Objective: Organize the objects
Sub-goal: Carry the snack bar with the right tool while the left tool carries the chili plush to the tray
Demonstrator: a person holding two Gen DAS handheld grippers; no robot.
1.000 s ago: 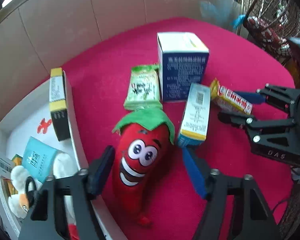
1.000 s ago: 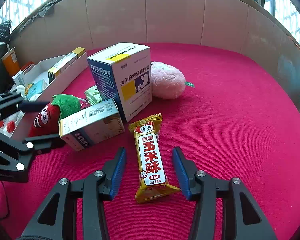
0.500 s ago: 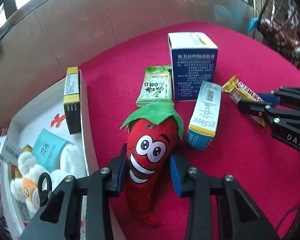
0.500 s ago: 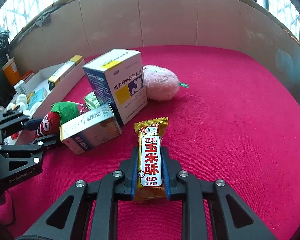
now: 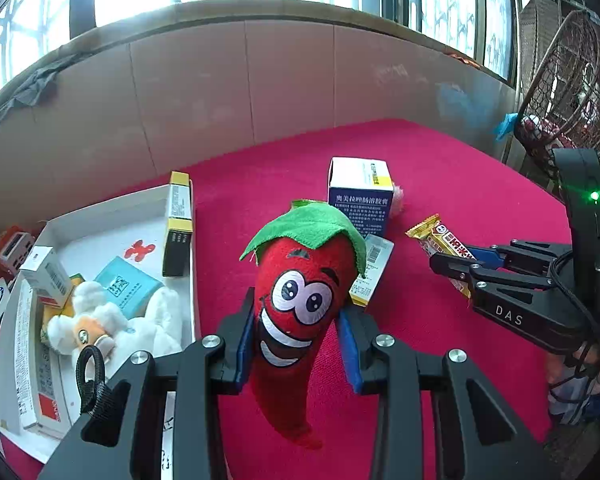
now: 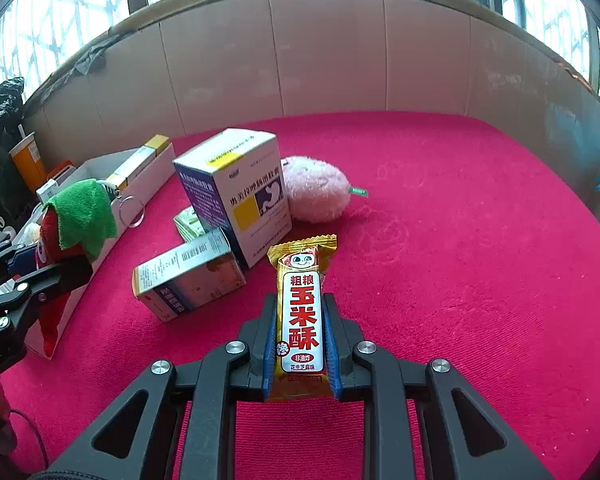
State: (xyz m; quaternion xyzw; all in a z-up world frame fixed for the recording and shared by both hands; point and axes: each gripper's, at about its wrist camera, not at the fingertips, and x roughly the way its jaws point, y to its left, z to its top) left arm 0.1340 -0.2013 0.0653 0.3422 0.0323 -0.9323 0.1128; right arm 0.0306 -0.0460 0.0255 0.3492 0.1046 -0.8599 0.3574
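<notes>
Left gripper (image 5: 296, 344): closed on the chili plush (image 5: 296, 308), blue pads pressed into both sides of its red body; green cap up, tail hanging below the jaws.
Chili plush: lifted clear of the red cloth (image 6: 440, 240), beside the tray (image 5: 100, 220).
Right gripper (image 6: 299, 344): clamped tight on the snack bar (image 6: 300, 308), pads on both long edges of the yellow wrapper.
Snack bar: far end forward, probably resting on the cloth; contact hard to judge.
Tray: white, at the left edge of the cloth; holds a white plush (image 5: 100, 320), a teal box (image 5: 126, 290), several cartons; 1 yellow-ended box (image 5: 178, 224) leans on its right wall.
Cloth: 1 big blue-white box (image 6: 240, 196) upright, 1 small box (image 6: 188, 276) on its side touching it, a green packet (image 6: 188, 222) behind, a pink plush (image 6: 316, 188) just beside the big box.
</notes>
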